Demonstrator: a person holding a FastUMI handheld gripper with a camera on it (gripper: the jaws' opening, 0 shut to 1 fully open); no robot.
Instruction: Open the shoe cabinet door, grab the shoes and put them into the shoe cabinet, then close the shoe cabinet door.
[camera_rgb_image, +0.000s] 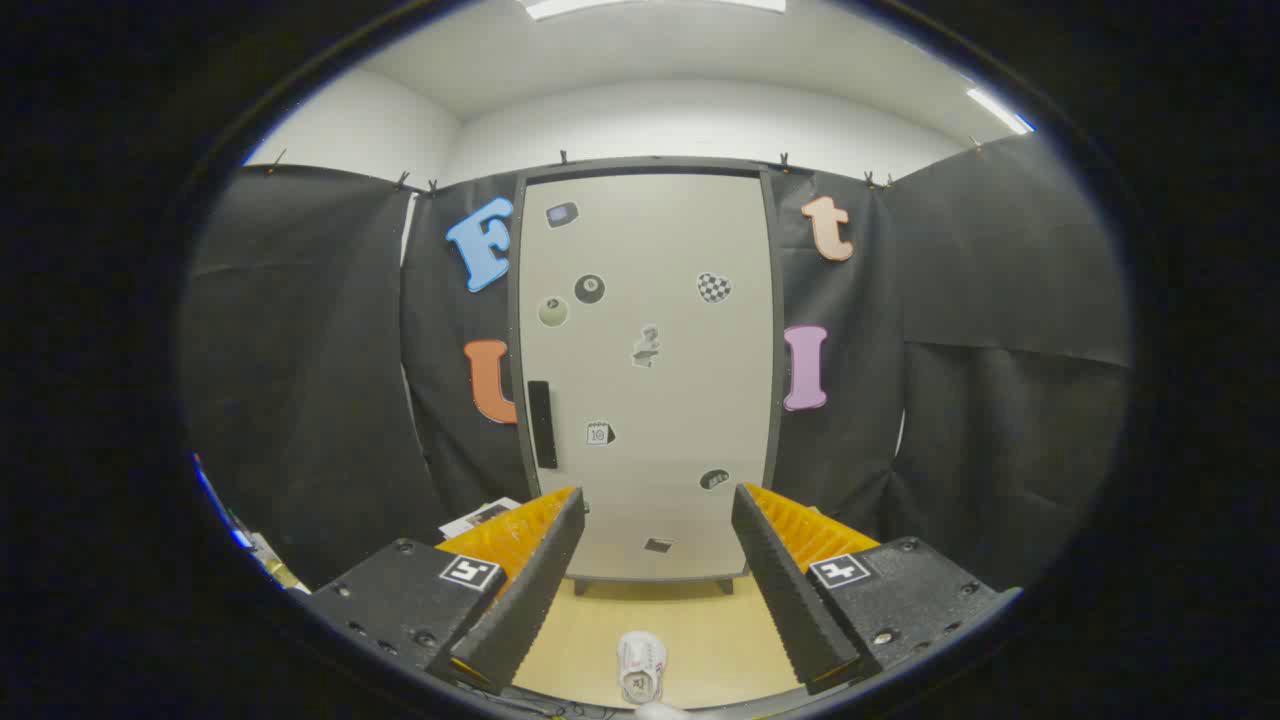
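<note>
Here the gripper (658, 545) fingers stand spread wide (nothing between them); shoe (641, 667) at six o'clock, closed cabinet door (645, 370) at twelve.

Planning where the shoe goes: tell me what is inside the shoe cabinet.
That cannot be seen: the shoe cabinet has its door shut, covering the inside. Stickers and a dark handle show on its front. The open gripper holds nothing; a white shoe lies on the floor between its fingers.
</note>
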